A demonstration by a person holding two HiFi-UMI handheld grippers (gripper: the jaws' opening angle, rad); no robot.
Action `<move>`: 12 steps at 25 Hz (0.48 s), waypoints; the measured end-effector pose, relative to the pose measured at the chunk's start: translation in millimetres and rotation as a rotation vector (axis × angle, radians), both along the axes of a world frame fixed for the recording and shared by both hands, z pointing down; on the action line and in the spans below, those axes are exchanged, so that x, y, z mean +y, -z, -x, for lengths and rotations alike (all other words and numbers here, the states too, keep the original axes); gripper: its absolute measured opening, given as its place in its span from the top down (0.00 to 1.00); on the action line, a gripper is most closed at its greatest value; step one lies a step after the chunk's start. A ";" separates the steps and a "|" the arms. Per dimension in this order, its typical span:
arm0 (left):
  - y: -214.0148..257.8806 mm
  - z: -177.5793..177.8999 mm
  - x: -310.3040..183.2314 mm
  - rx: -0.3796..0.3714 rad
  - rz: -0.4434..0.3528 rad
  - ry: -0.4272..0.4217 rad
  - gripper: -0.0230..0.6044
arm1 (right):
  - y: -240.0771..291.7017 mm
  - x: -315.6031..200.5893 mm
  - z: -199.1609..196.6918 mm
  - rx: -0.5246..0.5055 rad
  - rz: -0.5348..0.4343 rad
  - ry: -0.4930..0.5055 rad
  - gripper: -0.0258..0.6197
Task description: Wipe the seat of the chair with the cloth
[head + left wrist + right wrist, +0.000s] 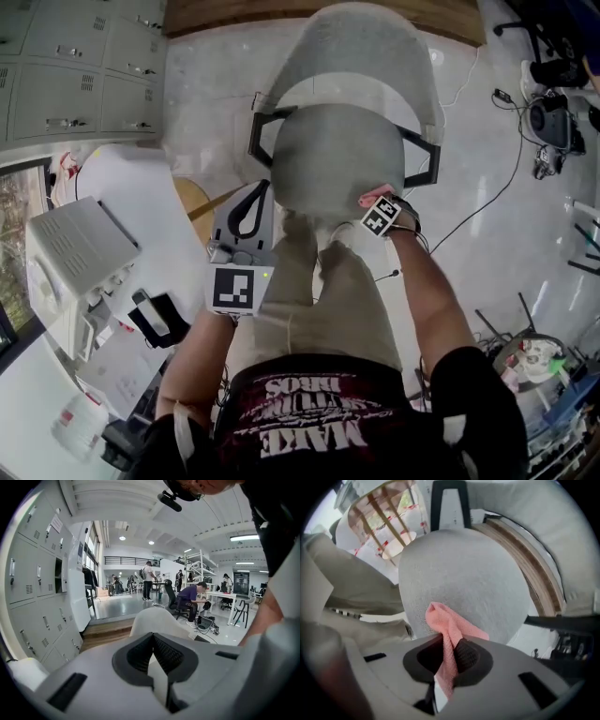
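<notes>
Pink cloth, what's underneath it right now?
The grey chair seat, near its front edge, lies beneath the pink cloth, which the right gripper pinches. The patch directly under the cloth is covered.

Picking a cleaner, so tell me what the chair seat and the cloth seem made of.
Chair seat: likely grey fabric upholstery, matte, with a fine speckled weave. Cloth: pink, probably microfibre or waffle-weave textile, given its small grid texture and soft folds in the right gripper's jaws.
</notes>
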State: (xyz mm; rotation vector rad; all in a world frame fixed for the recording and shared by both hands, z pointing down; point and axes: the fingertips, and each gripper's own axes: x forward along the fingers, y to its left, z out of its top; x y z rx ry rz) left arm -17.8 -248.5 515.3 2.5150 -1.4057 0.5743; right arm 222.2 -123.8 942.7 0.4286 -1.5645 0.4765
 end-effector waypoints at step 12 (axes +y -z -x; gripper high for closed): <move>107.2 -12.7 20.6 0.046 -0.126 0.016 0.95 | 220.2 -10.4 -21.0 -0.463 -0.375 -0.428 0.91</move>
